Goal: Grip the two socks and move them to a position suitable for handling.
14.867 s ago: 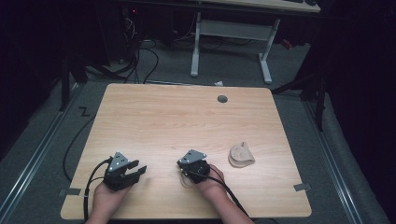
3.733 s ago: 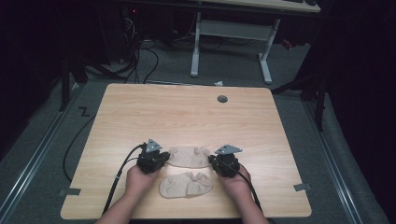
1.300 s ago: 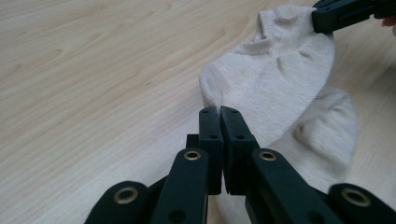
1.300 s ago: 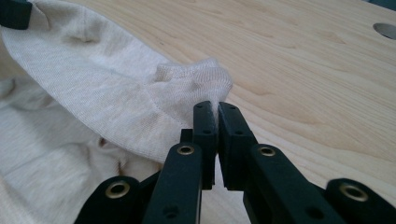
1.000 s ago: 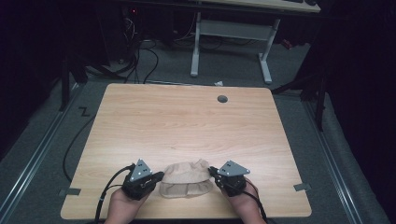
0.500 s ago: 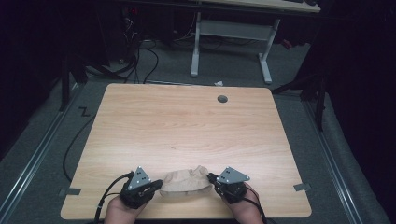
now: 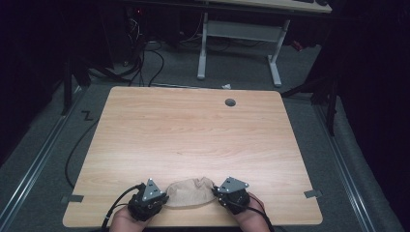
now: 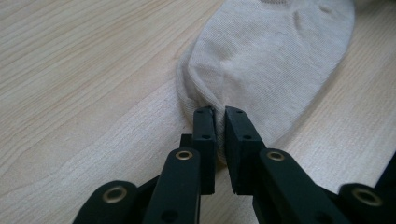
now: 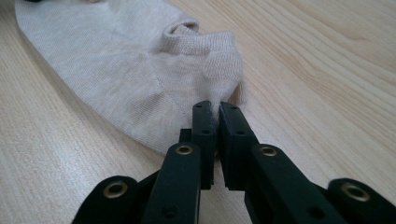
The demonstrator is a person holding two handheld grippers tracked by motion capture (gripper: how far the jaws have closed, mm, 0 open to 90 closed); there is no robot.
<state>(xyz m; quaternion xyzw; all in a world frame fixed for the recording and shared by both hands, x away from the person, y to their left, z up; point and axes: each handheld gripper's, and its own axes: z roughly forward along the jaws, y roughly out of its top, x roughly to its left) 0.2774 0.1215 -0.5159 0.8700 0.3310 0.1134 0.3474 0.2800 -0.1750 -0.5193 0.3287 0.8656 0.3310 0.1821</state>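
Lying flat on desk (image 7: 193,130): beige sock (image 7: 189,193). Left claw (image 8: 219,114) jaws just opened slightly, narrow gap, sock edge between. Right claw (image 9: 215,109) pinched sock's other end.

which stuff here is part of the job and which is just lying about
In the job: beige sock; left gripper, jaws just opening at one end; right gripper, pinching the other end.
Lying about: table's grommet hole; floor cables; far desk frame.

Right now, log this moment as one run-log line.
left gripper: jaws just opening, sock edge between | right gripper: pinching sock | table: sock at near edge
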